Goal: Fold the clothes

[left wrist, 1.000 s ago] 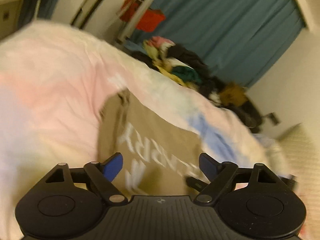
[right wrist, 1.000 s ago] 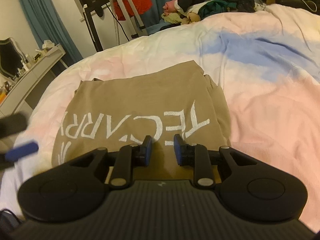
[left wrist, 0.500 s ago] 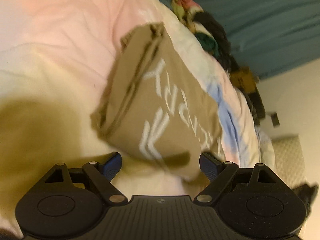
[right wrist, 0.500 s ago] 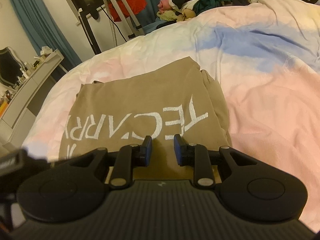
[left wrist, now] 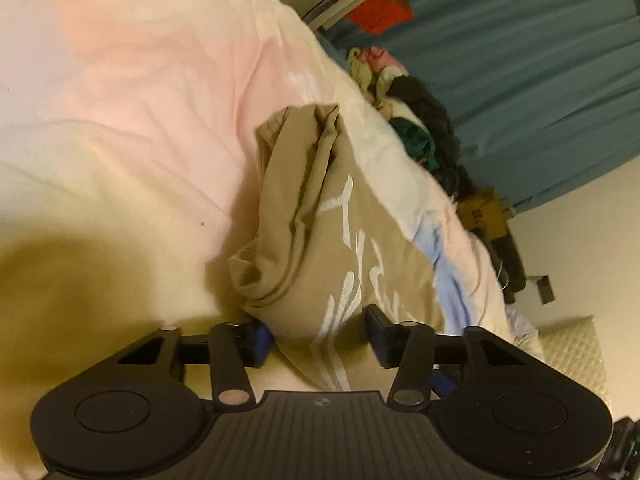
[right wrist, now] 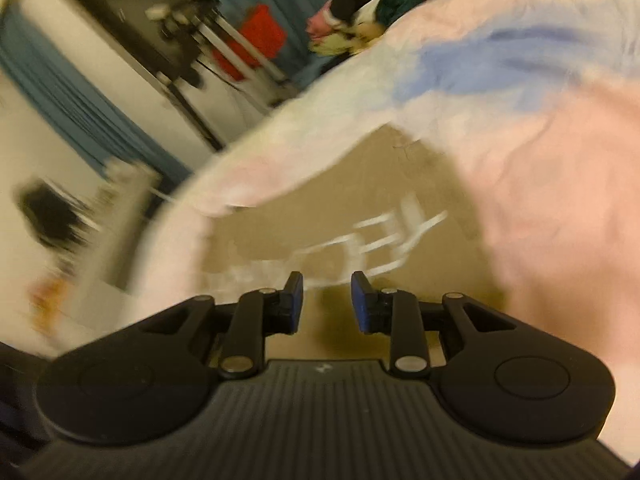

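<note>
A folded tan shirt (left wrist: pixel 320 232) with white lettering lies on a pastel pink, white and blue duvet (left wrist: pixel 120 100). My left gripper (left wrist: pixel 320 334) is open, its jaws either side of the shirt's near corner, with cloth between them. In the right wrist view the picture is blurred by motion; the tan shirt (right wrist: pixel 360 216) lies just ahead of my right gripper (right wrist: pixel 327 300), whose jaws stand a little apart with nothing between them.
A pile of mixed clothes (left wrist: pixel 408 120) lies at the far end of the bed, before a teal curtain (left wrist: pixel 520 60). A metal stand with a red item (right wrist: pixel 248 44) is beside the bed. A white dresser (right wrist: pixel 112 208) stands at the left.
My left gripper has moved down onto the shirt's near corner and its jaws have narrowed around it. My right gripper has tilted and swung, blurring its view.
</note>
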A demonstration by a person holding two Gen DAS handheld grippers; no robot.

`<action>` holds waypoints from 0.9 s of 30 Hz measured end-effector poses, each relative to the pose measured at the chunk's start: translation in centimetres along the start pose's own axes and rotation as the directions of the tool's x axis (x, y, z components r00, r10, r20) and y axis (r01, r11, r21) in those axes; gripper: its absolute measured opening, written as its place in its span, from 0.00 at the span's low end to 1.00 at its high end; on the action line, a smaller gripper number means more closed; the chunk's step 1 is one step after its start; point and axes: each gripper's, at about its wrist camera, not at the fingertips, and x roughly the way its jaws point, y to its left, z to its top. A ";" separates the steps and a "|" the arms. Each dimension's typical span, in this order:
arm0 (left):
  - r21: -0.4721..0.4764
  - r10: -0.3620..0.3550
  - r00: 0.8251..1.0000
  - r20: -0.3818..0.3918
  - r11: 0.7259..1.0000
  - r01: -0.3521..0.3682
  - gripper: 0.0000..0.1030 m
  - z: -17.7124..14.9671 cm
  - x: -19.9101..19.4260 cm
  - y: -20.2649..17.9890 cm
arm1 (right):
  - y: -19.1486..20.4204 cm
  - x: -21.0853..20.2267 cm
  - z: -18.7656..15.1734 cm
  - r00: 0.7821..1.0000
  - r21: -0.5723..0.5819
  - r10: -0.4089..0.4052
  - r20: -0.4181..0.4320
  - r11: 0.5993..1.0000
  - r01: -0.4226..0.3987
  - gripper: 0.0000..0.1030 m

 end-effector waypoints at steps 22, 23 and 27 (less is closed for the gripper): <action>-0.098 -0.099 0.993 0.064 0.990 0.105 0.24 0.9 -1.1 0.4 | -8.2 1.9 -2.3 0.992 0.523 -0.070 0.100 0.852 0.007 0.38; -0.095 -0.096 0.993 0.064 0.990 0.102 0.24 0.9 -1.1 0.4 | -7.9 2.0 -2.4 0.992 0.506 -0.075 0.105 0.863 0.011 0.34; -0.092 -0.094 0.993 0.065 0.991 0.099 0.24 0.9 -1.6 0.3 | -6.7 1.0 -2.0 0.987 0.443 -0.069 0.144 0.897 -0.002 0.23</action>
